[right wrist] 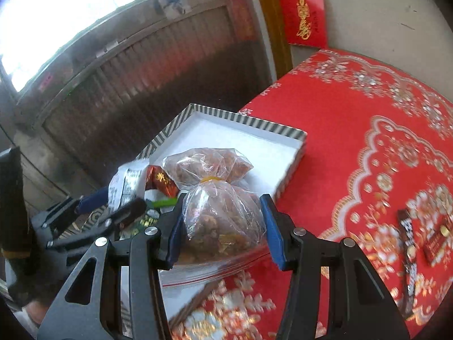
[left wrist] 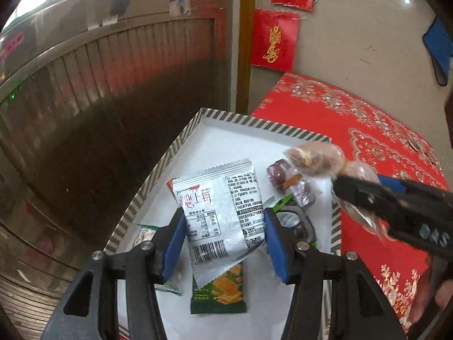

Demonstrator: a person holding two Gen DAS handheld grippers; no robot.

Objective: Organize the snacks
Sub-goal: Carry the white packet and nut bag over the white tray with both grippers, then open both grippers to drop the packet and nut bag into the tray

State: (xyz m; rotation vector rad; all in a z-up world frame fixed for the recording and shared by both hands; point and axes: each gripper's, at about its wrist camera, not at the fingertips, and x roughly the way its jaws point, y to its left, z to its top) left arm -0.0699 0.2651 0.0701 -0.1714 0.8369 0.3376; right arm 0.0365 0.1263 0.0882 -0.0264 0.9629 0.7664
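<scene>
Two grippers work over the striped box [left wrist: 158,167] on the red-clothed worktop [right wrist: 354,141]: the left gripper [left wrist: 223,235] clamps a silver snack packet [left wrist: 218,212], long axis running away from the camera, above a green packet [left wrist: 223,291] lying in the box. Beside it the right gripper [right wrist: 220,226] pinches a clear bag of nuts [right wrist: 218,198] below its yellow tie, neck pointing away. Farther right, dark wrapped snacks [right wrist: 407,243] lie on the cloth, and red envelopes [left wrist: 274,39] hang on the wall behind.

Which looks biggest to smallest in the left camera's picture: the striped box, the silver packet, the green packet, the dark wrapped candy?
1. Striped box.
2. Silver packet, though it sits close to the camera in the left tool, which flatters it.
3. Green packet, partly hidden.
4. Dark wrapped candy.
</scene>
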